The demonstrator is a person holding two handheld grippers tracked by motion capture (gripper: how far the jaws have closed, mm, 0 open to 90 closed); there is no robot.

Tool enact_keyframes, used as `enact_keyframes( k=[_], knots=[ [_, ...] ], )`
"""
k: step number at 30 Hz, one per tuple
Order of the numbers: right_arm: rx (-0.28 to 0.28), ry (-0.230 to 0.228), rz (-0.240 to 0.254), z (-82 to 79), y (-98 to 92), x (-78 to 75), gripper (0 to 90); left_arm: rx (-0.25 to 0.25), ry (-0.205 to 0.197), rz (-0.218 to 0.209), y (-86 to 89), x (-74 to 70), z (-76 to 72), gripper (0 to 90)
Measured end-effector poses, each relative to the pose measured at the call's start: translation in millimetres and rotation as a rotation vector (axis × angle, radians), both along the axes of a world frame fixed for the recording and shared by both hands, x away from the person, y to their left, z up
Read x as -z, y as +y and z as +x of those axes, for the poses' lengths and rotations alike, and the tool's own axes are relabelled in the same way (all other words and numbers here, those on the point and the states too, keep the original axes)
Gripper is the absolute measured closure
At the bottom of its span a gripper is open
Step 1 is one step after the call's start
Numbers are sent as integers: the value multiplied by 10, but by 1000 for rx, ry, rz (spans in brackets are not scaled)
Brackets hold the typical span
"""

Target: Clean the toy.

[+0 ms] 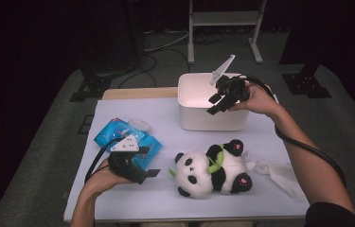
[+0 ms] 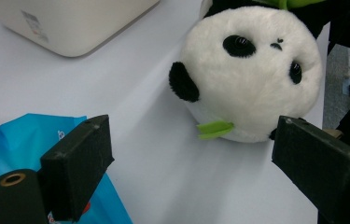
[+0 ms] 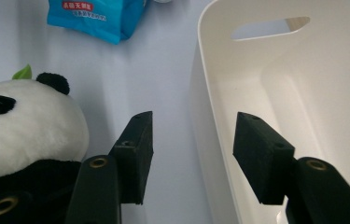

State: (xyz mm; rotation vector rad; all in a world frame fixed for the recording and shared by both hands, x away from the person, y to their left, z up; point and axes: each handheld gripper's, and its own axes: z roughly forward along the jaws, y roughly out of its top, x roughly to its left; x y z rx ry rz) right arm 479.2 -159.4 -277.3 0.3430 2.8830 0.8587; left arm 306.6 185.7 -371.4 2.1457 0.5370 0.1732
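Note:
A plush panda (image 1: 213, 168) lies on its back on the white table (image 1: 132, 198), head toward my left hand. My left gripper (image 1: 149, 174) rests low beside a blue wipes pack (image 1: 113, 132), open, its jaws pointing at the panda's head (image 2: 252, 70) with bare table between them. My right gripper (image 1: 214, 105) hovers at the near rim of the white bin (image 1: 203, 120). In the right gripper view its jaws stand open astride the bin's wall (image 3: 210, 93), one outside and one inside, neither pad touching it. The bin looks empty inside.
A crumpled white cloth (image 1: 277, 171) lies to the right of the panda. A small white disc (image 1: 138, 125) sits by the blue pack. Dark stands and cables fill the floor behind the table. The blue pack (image 3: 93, 16) lies beyond the panda (image 3: 23, 126) in the right gripper view.

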Motion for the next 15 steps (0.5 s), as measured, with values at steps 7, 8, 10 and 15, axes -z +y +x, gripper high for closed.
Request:
enact_keyframes(
  k=[7,8,10,15],
  knots=[
    [14,15,-20,99,30,69,499,-4,2,-3,22,8,10,115],
    [18,21,-25,108,35,82,501,-4,3,-3,24,10,12,116],
    [18,22,-33,133,42,109,520,-4,3,-2,27,14,15,116],
    [22,35,-46,165,57,167,577,-5,10,-7,34,20,27,116]
  ],
)
